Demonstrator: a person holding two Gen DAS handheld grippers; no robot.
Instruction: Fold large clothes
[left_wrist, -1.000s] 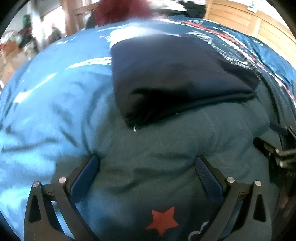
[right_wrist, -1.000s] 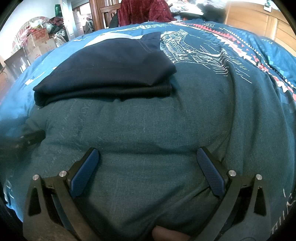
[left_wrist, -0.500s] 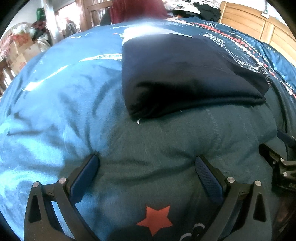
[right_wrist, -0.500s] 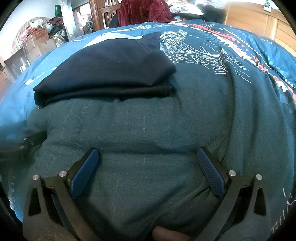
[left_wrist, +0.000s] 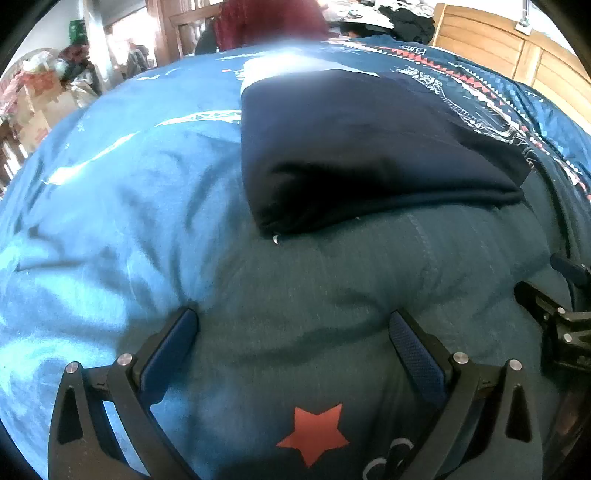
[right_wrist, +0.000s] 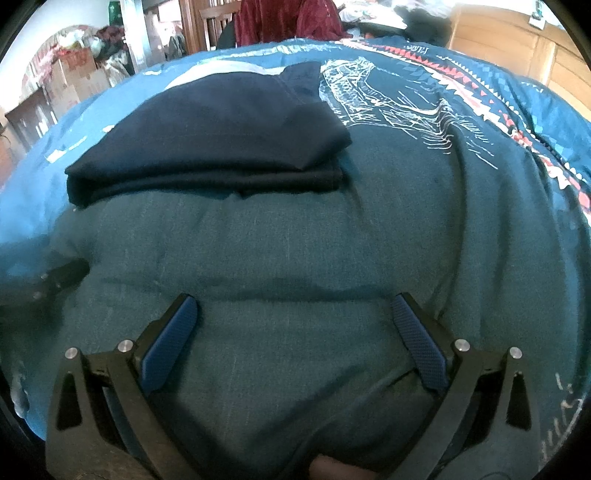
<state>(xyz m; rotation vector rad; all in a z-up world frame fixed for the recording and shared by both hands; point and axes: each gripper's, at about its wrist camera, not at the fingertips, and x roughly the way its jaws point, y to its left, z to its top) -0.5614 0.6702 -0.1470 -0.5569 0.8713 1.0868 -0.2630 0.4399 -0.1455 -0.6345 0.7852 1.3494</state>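
Here, we see left gripper (left_wrist: 293, 325) spread wide at bottom of left wrist view, jaws resting over teal garment (left_wrist: 332, 295), gripping nothing. Right gripper (right_wrist: 295, 314) likewise wide, low in right wrist view, over same teal cloth. Folded navy garment (right_wrist: 221, 136) lies upper left of centre in right view, just beyond teal one. Both on blue patterned bedspread (left_wrist: 110, 184). Red star print (left_wrist: 314, 432) sits bottom centre, left view.

Left gripper (left_wrist: 293, 328), jaws wide apart over teal garment (left_wrist: 332, 288), folded navy garment (left_wrist: 369, 147) beyond.
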